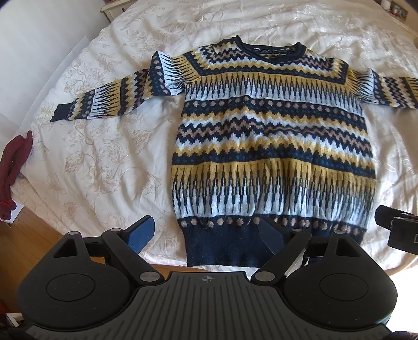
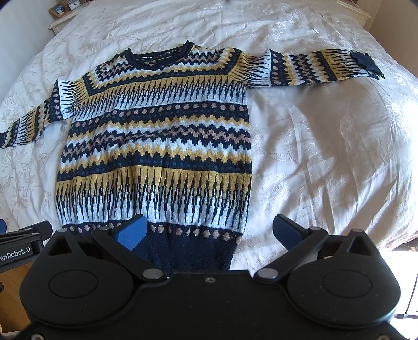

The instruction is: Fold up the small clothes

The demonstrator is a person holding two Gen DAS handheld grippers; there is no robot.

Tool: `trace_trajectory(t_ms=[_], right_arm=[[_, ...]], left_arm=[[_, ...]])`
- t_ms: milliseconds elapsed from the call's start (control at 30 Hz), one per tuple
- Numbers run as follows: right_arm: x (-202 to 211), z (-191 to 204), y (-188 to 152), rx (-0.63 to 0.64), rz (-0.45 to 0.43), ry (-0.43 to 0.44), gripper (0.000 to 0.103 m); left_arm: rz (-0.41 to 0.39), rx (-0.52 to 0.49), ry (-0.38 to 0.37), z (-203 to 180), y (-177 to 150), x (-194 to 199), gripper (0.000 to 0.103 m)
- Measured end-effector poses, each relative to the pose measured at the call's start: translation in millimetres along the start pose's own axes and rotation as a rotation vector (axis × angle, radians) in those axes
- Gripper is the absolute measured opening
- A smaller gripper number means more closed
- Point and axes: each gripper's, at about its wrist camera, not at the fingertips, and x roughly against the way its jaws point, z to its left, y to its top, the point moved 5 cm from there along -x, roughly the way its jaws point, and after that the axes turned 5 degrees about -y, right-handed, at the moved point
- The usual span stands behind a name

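Observation:
A patterned knit sweater (image 1: 271, 141) in navy, yellow and white lies flat and face up on a bed, sleeves spread to both sides, neck at the far end. It also shows in the right wrist view (image 2: 156, 146). My left gripper (image 1: 209, 232) is open and empty, hovering over the left corner of the navy hem (image 1: 230, 245). My right gripper (image 2: 209, 232) is open and empty, over the right corner of the hem (image 2: 188, 251). The right gripper's edge shows in the left wrist view (image 1: 397, 230), and the left gripper's edge shows in the right wrist view (image 2: 23, 243).
The bed has a cream floral bedspread (image 1: 99, 162), also in the right wrist view (image 2: 326, 157). A dark red garment (image 1: 13, 172) hangs at the bed's left edge. Wooden floor (image 1: 23, 251) lies below the near edge. A white nightstand (image 2: 62, 21) stands at the far left.

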Motion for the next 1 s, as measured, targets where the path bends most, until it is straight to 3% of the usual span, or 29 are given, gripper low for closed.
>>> trace_trajectory(t_ms=[600, 1000], right_arm=[[-28, 18, 19, -0.005, 0.074, -0.009, 0.102], [-57, 10, 73, -0.026, 0.056, -0.060, 0.102]], left_arm=[[0.055, 0.005, -0.002, 12, 26, -28, 0.087], [0.045, -0.038, -0.035, 24, 92, -54, 0.087]])
